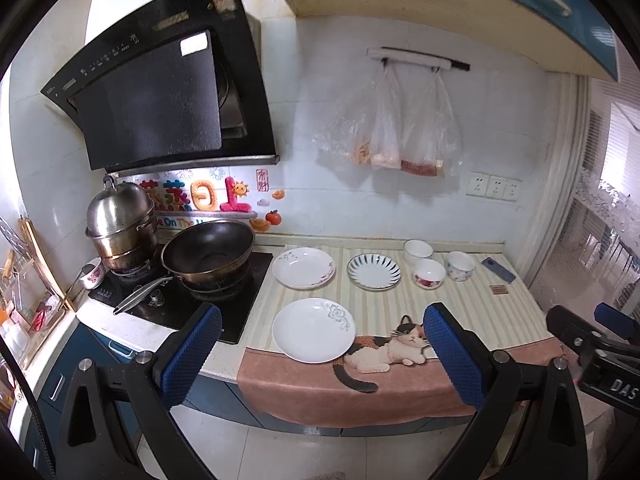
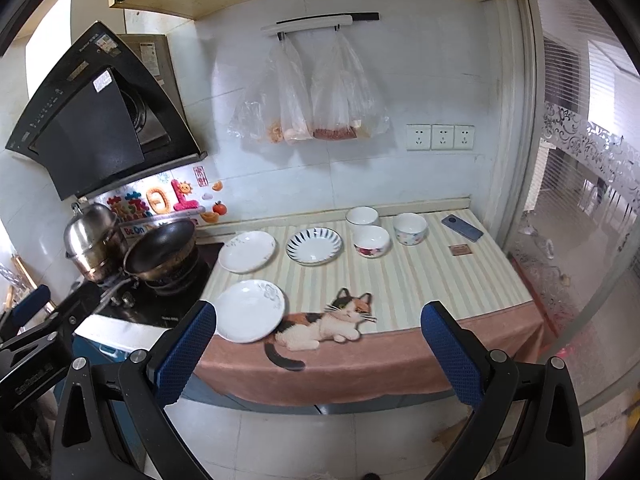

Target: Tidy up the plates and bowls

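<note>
Counter [image 1: 472, 304]: covered by a striped mat [image 2: 420, 276] with a cat picture [image 2: 324, 326]; its brown front edge hangs over the cupboard doors, probably to protect the surface. All the crockery sits on it, unstacked and spread apart, so sorting looks not yet begun.

Stove [image 1: 224, 300]: just left of the mat, carrying a black wok [image 1: 208, 252] and a lidded steel steamer pot [image 1: 120, 228]. Neither seems part of the job.

Left gripper [image 1: 322, 354]: jaws spread wide, empty, held off the counter's front edge in line with the near plate. Likely the first reach.

Right gripper [image 2: 318, 354]: jaws spread wide, empty, also short of the counter, aimed at the cat picture.

Plates, three:
- Near plate [image 1: 314, 330], white with grey flower, at the mat's front, overlapping the brown border.
- Back plate [image 1: 303, 267], white with small floral sprigs, nearest the stove.
- Striped plate [image 1: 373, 271], dark radial strokes, right of it.

Bowls, three, clustered right of the striped plate: a plain white bowl [image 1: 417, 249] at the wall, a red-flowered bowl [image 1: 429, 273] in front, a blue-patterned bowl [image 1: 461, 265] beside them. They sit close; whether they touch cannot be told.

Phone [image 2: 462, 227] and small brown square [image 2: 459, 249]: far right; the square's nature is unclear.

Obscured: bag contents on the wall rail, and clutter left of the stove, cut off by the lens edge.
</note>
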`<state>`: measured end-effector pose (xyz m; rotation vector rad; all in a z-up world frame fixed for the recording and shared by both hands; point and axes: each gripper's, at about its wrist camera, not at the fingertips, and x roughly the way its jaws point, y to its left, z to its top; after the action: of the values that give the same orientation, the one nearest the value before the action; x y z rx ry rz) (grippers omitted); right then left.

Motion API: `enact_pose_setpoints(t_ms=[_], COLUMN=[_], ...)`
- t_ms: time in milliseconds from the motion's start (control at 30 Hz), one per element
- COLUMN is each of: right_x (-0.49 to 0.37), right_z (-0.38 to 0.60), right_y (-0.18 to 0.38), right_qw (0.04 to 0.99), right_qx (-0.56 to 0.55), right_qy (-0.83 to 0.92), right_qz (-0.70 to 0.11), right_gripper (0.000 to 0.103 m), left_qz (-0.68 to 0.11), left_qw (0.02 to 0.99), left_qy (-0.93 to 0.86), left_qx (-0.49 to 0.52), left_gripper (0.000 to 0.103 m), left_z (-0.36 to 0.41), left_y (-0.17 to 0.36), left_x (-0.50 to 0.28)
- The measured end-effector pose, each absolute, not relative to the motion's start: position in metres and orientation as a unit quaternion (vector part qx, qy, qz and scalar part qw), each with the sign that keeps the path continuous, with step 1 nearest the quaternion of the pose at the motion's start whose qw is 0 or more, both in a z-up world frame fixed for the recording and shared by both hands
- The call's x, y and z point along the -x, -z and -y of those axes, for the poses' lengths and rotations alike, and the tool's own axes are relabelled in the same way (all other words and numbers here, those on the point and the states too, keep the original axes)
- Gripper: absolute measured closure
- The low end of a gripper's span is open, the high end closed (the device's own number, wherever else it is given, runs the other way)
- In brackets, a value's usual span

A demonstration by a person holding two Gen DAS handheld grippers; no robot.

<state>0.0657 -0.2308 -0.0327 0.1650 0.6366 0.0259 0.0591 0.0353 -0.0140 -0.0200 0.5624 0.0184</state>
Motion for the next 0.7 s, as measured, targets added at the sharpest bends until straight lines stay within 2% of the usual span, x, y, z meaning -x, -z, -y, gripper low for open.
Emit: enact_pose_setpoints(t_ms=[167,333,533,700], right_x=[-0.104,-0.164,-0.263,-0.360], right_z=[0.210,0.193,0.179,0.165], right_y=[0.073,0.130,0.215,0.299], right_qw=[0.931,0.912,0.877,0.840], right_qx=[-0.086,-0.095,-0.096,-0.090], right_qy=[-0.028,-0.040,-0.061,-0.086], right_qz=[-0.354,-0.398,-0.467,-0.528], right_gripper=[0.000,0.000,0.000,0.002], left_qz=[-0.298,-0.378,-0.452,-0.514], left_qw=[0.954,0.924,0.889,0.851], left_qy=[-0.032,-0.049,-0.074,-0.092], left_qx=[0.008,0.001,0.003,0.045], left_gripper=[0.000,0.000,0.000,0.003], left_z=[-0.065,-0.088,-0.106,-0.122], left_y=[0.056,0.115,0.188,0.244], left_x=[-0.102,-0.163,-0.235,-0.300])
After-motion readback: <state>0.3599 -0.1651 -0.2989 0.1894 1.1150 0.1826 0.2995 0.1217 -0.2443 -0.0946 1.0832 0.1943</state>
